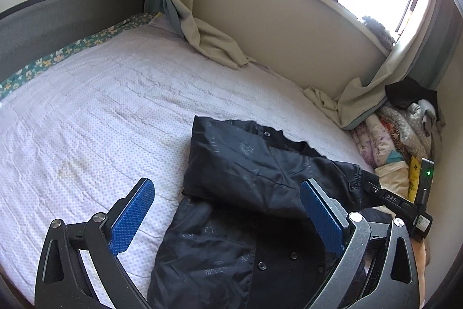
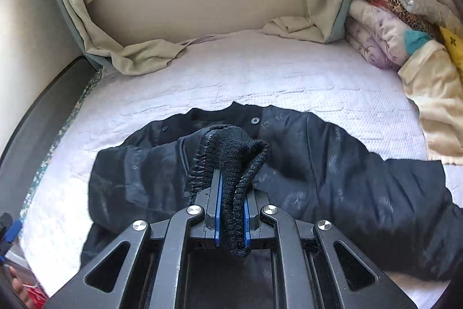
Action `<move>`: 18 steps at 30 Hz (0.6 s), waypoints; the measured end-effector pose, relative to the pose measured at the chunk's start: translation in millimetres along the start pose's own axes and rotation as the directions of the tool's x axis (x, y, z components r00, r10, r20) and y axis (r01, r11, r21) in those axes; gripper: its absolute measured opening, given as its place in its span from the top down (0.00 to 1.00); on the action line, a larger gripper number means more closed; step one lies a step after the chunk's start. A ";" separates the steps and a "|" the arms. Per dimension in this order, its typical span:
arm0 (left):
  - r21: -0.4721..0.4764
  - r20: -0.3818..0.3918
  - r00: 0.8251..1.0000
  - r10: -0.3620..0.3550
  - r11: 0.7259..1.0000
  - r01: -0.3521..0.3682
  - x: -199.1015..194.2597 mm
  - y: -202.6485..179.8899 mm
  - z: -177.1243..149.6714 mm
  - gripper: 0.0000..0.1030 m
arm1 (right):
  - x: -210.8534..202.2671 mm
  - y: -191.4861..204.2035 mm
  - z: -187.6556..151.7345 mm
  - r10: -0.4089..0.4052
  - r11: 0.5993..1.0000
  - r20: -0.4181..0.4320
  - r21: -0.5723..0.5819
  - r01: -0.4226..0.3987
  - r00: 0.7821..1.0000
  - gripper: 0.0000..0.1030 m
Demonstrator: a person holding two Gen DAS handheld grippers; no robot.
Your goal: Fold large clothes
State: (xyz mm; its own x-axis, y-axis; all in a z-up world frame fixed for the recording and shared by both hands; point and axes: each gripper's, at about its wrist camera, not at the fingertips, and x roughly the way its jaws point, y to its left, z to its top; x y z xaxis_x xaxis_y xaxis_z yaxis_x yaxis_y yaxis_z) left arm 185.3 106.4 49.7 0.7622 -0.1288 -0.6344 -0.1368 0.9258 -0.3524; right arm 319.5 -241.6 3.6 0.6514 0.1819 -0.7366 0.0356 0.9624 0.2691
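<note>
Two blue pads [image 2: 218, 204] of right gripper [image 2: 231, 210] pinching knitted sleeve cuff [image 2: 240, 161], likely for carrying sleeve across body for fold. Left gripper [image 1: 228, 219] hovering with jaws spread wide, nothing between, probably waiting. Black jacket [image 2: 332, 173] lying partly folded on white quilted bedspread [image 2: 260, 71]. Folded bedding pile [image 2: 390, 28] sitting well apart near curtain [image 2: 324, 5].

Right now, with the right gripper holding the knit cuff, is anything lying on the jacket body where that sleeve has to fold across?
Nothing visible does. The right gripper is shut on the knit cuff, and the jacket body lies bare on the bedspread. The left gripper hangs open over the jacket's near part, not touching it. The bedding pile sits well aside.
</note>
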 end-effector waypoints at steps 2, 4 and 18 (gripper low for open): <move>0.004 -0.017 1.000 0.011 1.000 -0.011 7.1 -2.9 -1.9 0.01 | 17.8 -4.4 -4.3 -0.014 1.000 -0.039 0.013 0.015 0.999 0.93; 0.012 -0.036 0.999 0.020 1.000 -0.020 14.3 -7.0 -3.9 0.01 | 37.5 -6.7 -10.3 -0.030 0.999 -0.083 0.021 0.031 0.996 0.93; 0.077 -0.069 0.996 0.047 0.996 -0.042 27.4 -26.9 -13.8 0.01 | 88.4 -40.0 -43.7 -0.031 0.984 -0.243 0.165 0.073 0.970 0.63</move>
State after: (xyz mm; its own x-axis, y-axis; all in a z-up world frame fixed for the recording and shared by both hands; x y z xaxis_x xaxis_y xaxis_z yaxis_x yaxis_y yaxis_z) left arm 201.1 73.1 32.3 0.7094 -0.1090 -0.6964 -0.1195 0.9550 -0.2713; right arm 342.6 -255.2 -99.5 0.4463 0.1953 -0.8733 0.2078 0.9266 0.3134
